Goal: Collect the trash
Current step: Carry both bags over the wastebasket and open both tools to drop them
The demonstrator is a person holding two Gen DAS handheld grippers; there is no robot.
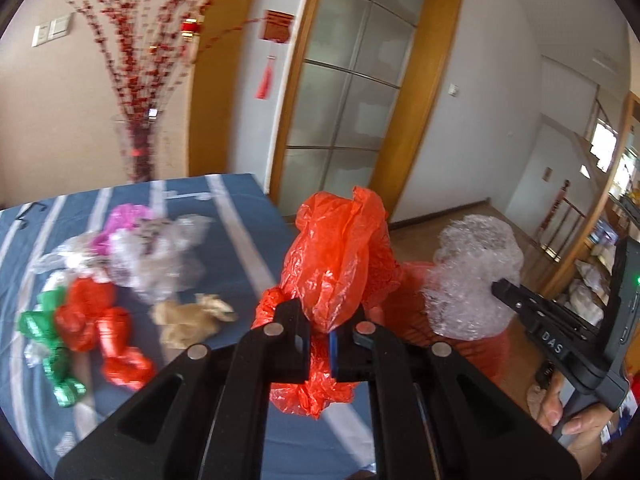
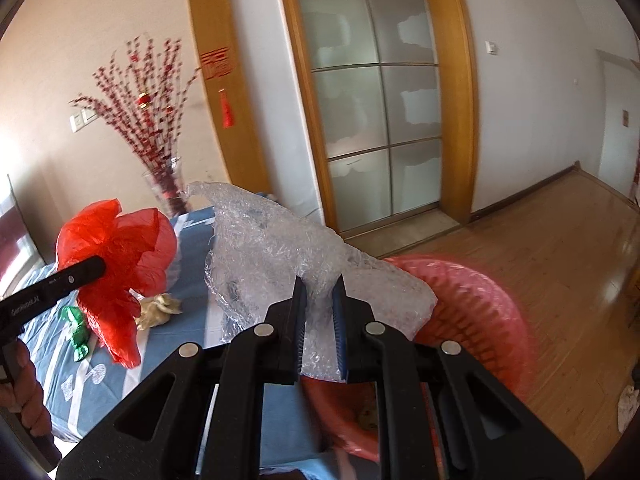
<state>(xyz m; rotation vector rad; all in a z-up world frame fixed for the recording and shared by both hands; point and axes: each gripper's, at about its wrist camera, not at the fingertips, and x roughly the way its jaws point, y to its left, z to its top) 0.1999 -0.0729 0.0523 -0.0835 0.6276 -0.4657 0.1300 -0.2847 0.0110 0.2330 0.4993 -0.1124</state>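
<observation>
1. Left tool [image 1: 319, 344]: jaws narrow, clamped on a crumpled red plastic bag [image 1: 340, 264]; the bag is held aloft above the bench edge, its loose tail hanging below the jaws.
2. Right tool [image 2: 320, 328]: jaws narrow, pinching a wad of bubble wrap [image 2: 280, 256]; the wad is carried in the air beside the red bag and above the rim of the pink basket [image 2: 472, 292].
3. Pink basket: slatted, standing on the wooden floor just beside the bench; some small scrap appears to lie inside it, detail unclear.
4. Bench [image 1: 248, 240], blue cloth with white stripes: uncollected trash lies on it, namely red wrappers [image 1: 100, 332], green wrappers [image 1: 44, 336], a brown paper wad [image 1: 192, 316], clear plastic [image 1: 160, 256] and a pink piece [image 1: 124, 220].
5. Step in hand, judged: carrying both loads to the basket for release.
6. Handling note: both loads are light and bulky. Best bring each tool well over the basket mouth, lower it close to the rim, then open the jaws fully, so the film does not cling to the pads or drift to the floor.
7. Risk: the bubble wrap is wide and may catch on the rim; centre it before release.
</observation>
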